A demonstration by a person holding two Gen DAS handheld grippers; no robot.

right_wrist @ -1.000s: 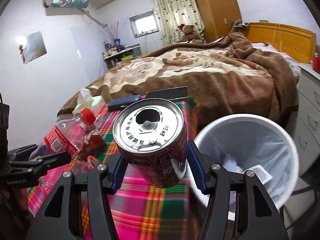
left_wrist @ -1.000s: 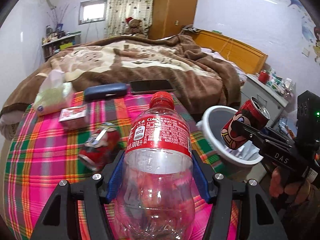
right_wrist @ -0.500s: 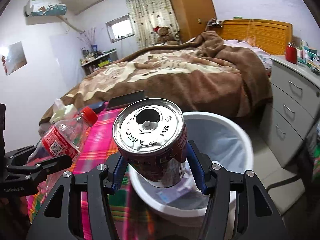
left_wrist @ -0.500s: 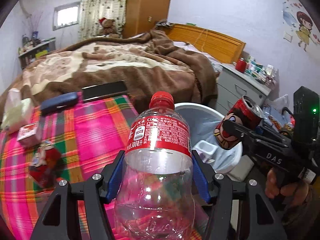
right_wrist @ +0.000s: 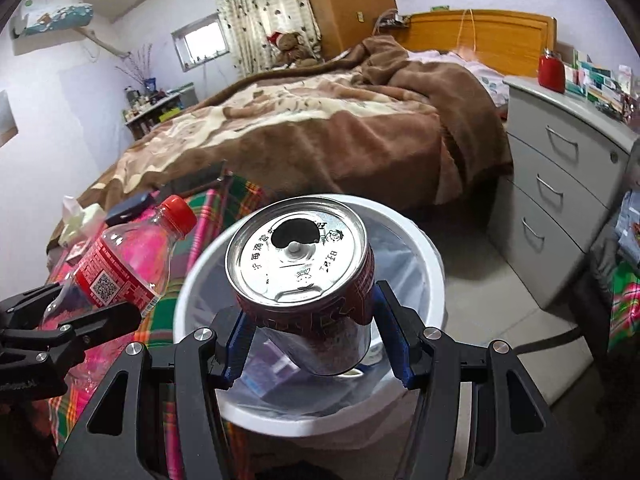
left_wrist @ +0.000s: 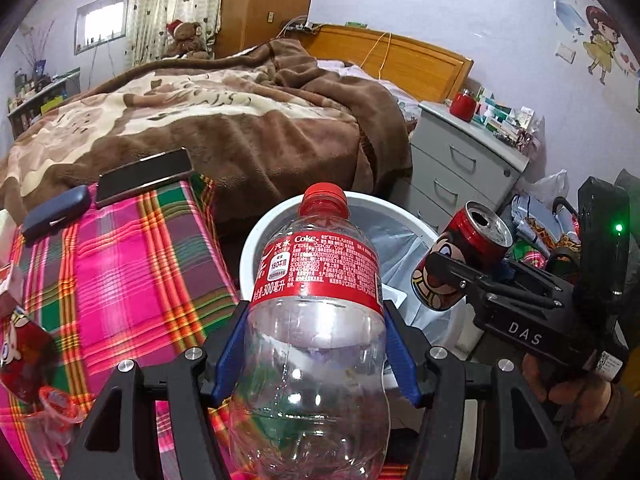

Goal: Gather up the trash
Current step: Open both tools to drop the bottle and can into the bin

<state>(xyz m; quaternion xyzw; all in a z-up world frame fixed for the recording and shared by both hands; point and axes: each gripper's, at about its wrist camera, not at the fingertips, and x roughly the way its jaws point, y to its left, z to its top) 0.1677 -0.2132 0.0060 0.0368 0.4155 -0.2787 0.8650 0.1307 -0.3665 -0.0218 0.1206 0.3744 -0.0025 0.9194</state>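
My left gripper [left_wrist: 316, 344] is shut on an empty clear Coke bottle [left_wrist: 316, 320] with a red cap and label, held at the table's right edge beside the white bin [left_wrist: 256, 240]. My right gripper [right_wrist: 308, 340] is shut on an opened red drink can [right_wrist: 300, 264] and holds it right above the white bin [right_wrist: 428, 256], which has a clear liner and some trash inside. The can [left_wrist: 460, 264] and the right gripper also show in the left wrist view, the bottle [right_wrist: 128, 260] in the right wrist view. A crushed red can [left_wrist: 24, 348] lies on the plaid tablecloth [left_wrist: 120, 264].
A dark phone [left_wrist: 144, 176] and a blue case [left_wrist: 56, 212] lie at the table's far edge. A bed with a brown blanket [left_wrist: 240, 120] stands behind. A grey drawer cabinet [right_wrist: 568, 176] stands right of the bin. A tissue pack [right_wrist: 80, 216] is on the table.
Both grippers have moved right, away from the table and toward the bin. The can has gone from beside the bin to right over its opening. Both holds are unchanged.
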